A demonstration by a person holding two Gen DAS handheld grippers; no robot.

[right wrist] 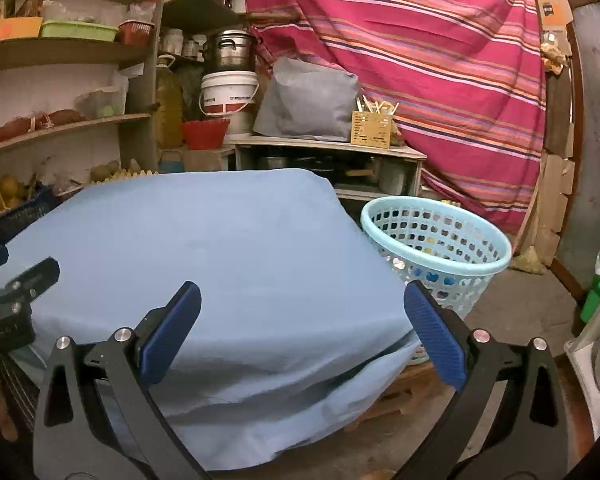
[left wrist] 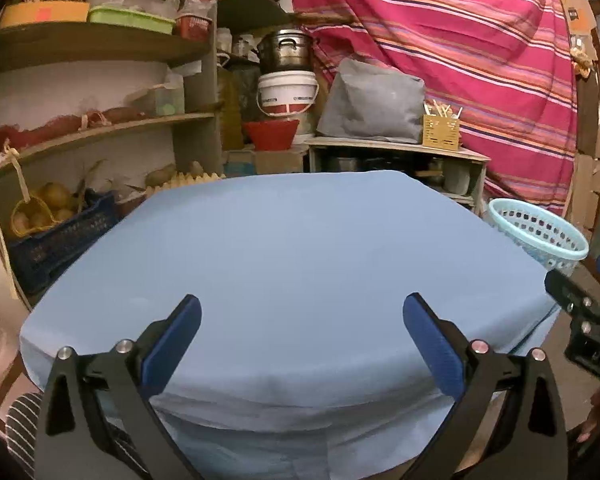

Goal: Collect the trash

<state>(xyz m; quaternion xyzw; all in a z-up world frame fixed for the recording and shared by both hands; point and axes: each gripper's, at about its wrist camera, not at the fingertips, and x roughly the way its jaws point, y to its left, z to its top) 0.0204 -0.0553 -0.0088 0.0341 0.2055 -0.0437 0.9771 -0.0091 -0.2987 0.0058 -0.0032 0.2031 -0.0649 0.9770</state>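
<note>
Overhead, both tongs (left wrist: 302, 320) (right wrist: 302, 316) wide above blue-clothed table (left wrist: 292, 248), basket (right wrist: 436, 240) beside.

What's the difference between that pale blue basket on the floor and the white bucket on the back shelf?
The pale blue basket has walls full of holes; the white bucket has solid walls with a red band near its base. The basket stands on the floor beside the blue-covered table; the bucket sits raised among the clutter at the back, with a metal pot stacked on top. The basket's mouth is open; the bucket's is covered. Both are round, upright containers.
</note>
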